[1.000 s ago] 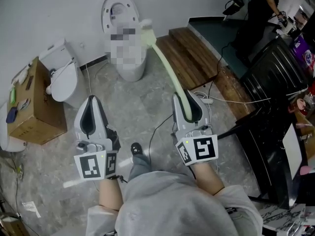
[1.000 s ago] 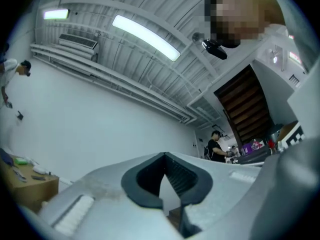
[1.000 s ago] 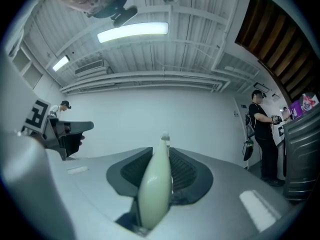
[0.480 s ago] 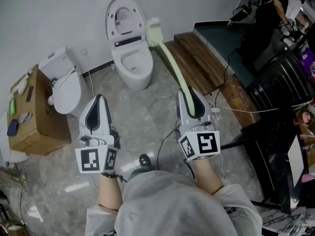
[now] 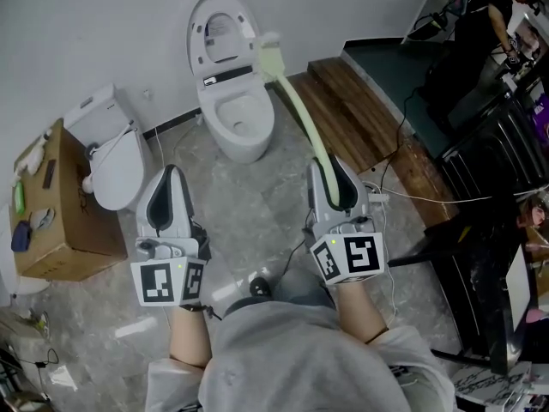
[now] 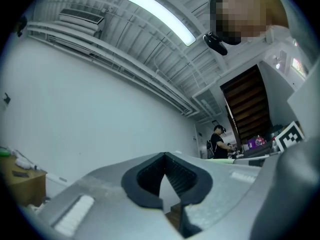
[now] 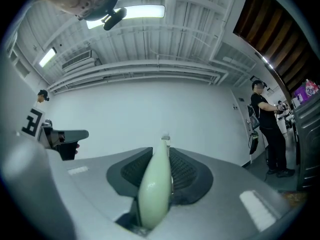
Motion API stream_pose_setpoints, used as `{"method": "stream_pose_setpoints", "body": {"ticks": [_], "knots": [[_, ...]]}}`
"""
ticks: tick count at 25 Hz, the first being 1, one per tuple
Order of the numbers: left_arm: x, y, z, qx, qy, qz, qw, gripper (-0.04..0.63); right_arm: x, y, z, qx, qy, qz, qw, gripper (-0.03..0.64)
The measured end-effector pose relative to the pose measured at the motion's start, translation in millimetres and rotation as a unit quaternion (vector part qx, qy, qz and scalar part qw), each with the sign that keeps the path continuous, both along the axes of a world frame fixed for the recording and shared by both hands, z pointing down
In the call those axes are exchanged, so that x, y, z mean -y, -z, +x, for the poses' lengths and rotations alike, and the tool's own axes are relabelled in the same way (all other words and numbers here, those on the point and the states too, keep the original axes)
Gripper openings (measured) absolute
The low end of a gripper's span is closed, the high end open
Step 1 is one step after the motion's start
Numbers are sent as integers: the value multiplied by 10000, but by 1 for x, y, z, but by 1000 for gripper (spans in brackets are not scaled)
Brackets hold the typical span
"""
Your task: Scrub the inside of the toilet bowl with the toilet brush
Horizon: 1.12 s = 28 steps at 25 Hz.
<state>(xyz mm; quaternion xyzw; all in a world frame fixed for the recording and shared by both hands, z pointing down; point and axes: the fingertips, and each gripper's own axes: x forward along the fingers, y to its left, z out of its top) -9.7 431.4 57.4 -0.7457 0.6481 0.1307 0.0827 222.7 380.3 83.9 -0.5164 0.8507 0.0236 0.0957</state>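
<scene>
The toilet brush (image 5: 296,110) is up in the air, gripped at the thick butt end of its pale green handle. The long curved shaft reaches forward, so the brush head (image 5: 268,58) sits just beside the raised lid (image 5: 221,26), above the right rim of the toilet bowl (image 5: 243,118) and not yet inside it.

The handle looks like smooth moulded plastic. I judge it light and fairly stiff, with some spring along its length, and the bristle end soft. The butt is the right place to hold it. That hold leaves a long lever, though, so scrubbing pressure at the head would pry at the grip, and the glossy shaft could twist or slide.

The right tongs (image 5: 330,174) are clenched on that butt end, and the right gripper view shows the handle (image 7: 155,189) wedged between the ribbed pads. The left tongs (image 5: 167,187) are closed with nothing in them and hover over the floor (image 5: 257,200), well apart from the brush.

The bowl stands at the floor's far edge against the wall (image 5: 103,24). A second toilet (image 5: 116,157) and a cardboard box (image 5: 51,196) sit towards the left edge. A wooden platform (image 5: 360,114) runs along the right.
</scene>
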Motion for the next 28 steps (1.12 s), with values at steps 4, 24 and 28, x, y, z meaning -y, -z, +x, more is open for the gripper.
{"method": "stream_pose_setpoints", "body": {"ticks": [4,24,28], "knots": [[19,-7,-10,-171,-7,-84,9998,3,12,1,-7,-51,-40,-4,10000,103],[165,4,-52,37,389,-77,9992,3,176,7,-53,-53,280,1,9996,103],[200,9,-55,-8,447,-13,9990,3,215,11,-58,-46,372,17,9993,103]]}}
